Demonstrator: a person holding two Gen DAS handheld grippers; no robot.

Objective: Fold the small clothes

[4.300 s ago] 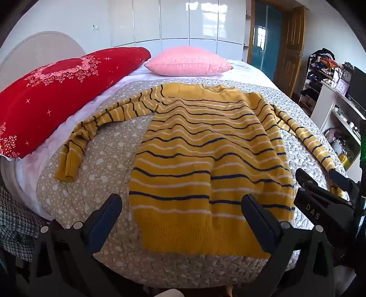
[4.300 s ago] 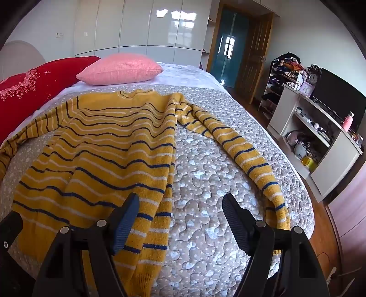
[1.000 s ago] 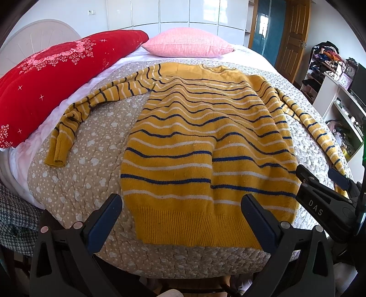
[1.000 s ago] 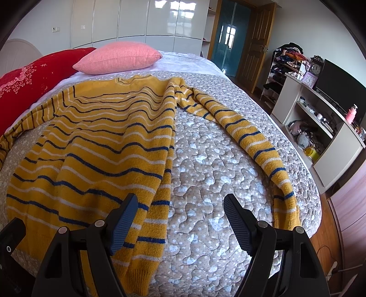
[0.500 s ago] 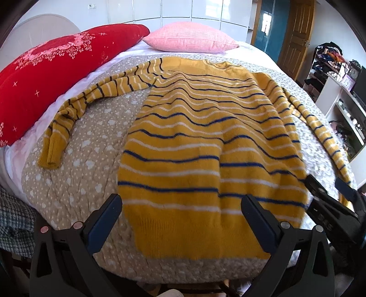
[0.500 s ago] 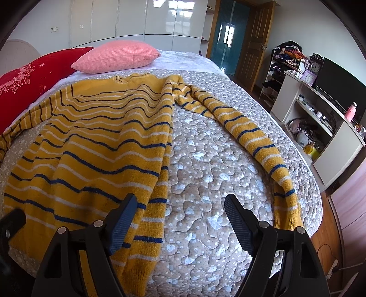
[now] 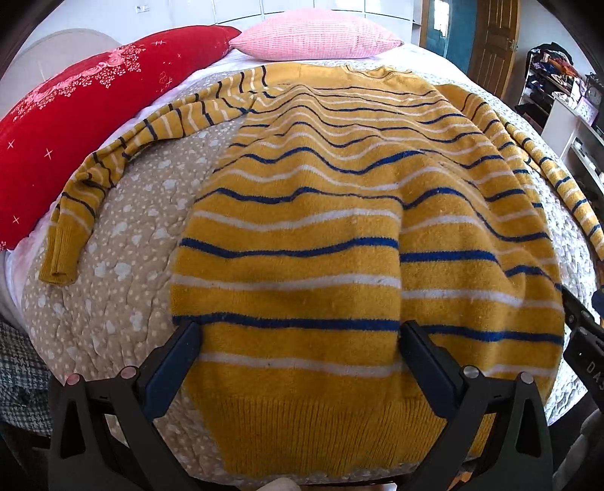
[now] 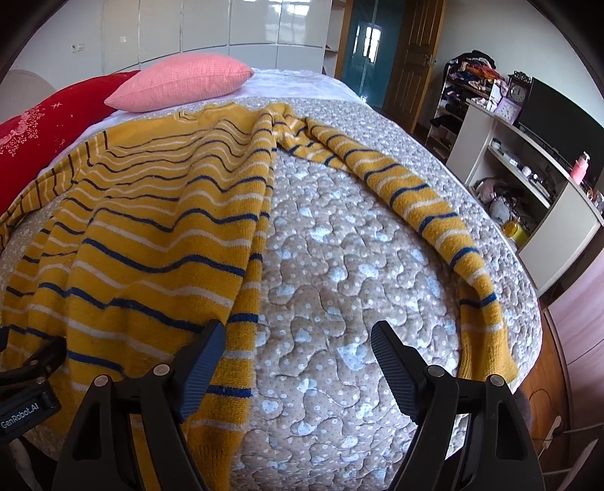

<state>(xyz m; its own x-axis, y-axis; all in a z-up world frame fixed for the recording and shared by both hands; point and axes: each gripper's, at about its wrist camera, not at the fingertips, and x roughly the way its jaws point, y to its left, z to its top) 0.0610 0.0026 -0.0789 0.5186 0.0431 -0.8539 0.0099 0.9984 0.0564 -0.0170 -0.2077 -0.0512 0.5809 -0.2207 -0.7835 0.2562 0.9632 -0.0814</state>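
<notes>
A yellow sweater (image 7: 321, 211) with blue and white stripes lies flat on the bed, collar toward the pillows, both sleeves spread out. My left gripper (image 7: 298, 351) hangs open over the lower hem, its fingers wide apart above the knit and nothing pinched. My right gripper (image 8: 298, 355) is open over the sweater (image 8: 151, 234) at its right side edge, left fingertip above the knit, right fingertip above bare quilt. The right sleeve (image 8: 426, 211) trails down to the bed's corner. The left sleeve (image 7: 113, 170) curves toward the red pillow.
A beige dotted quilt (image 8: 339, 264) covers the bed. A red pillow (image 7: 68, 124) and a pink pillow (image 7: 317, 34) lie at the head. White shelves with a TV (image 8: 543, 158) stand to the right, past the bed edge. Wooden doors are at the back.
My left gripper has sunk and come closer to the sweater's hem, which now fills more of its view. The right gripper has hardly moved. Both stay open.
</notes>
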